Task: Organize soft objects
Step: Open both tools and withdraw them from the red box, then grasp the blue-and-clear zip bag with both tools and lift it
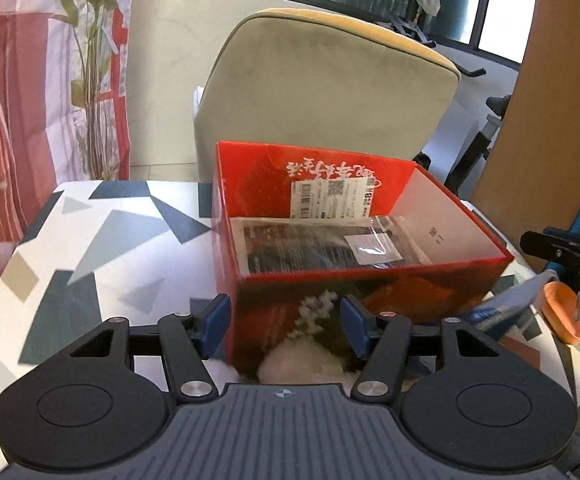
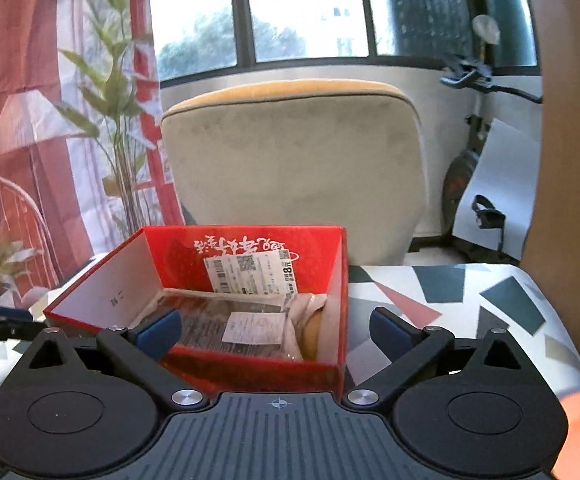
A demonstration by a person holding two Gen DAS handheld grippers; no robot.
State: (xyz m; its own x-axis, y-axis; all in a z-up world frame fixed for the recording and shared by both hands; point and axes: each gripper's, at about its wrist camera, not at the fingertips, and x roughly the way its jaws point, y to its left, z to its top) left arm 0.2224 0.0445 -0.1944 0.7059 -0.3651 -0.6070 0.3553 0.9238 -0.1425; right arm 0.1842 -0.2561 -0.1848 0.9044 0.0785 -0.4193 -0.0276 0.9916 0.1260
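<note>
A red open box (image 1: 370,280) stands on the patterned table; it also shows in the right wrist view (image 2: 249,368). Inside lies a dark packet in clear plastic (image 1: 322,248), seen also from the right wrist (image 2: 225,320), with a tan soft thing in plastic (image 2: 314,328) beside it. My left gripper (image 1: 283,324) is open, close to the box's near wall, with a white fluffy thing (image 1: 302,364) low between its fingers. My right gripper (image 2: 275,332) is open and empty, just above the box's near rim.
A beige chair (image 1: 322,92) stands behind the table (image 1: 101,240). A plant and red curtain (image 1: 89,60) are at the left. An orange object (image 1: 562,312) and a blue-grey flat item (image 1: 510,304) lie right of the box. An exercise bike (image 2: 474,160) stands at the right.
</note>
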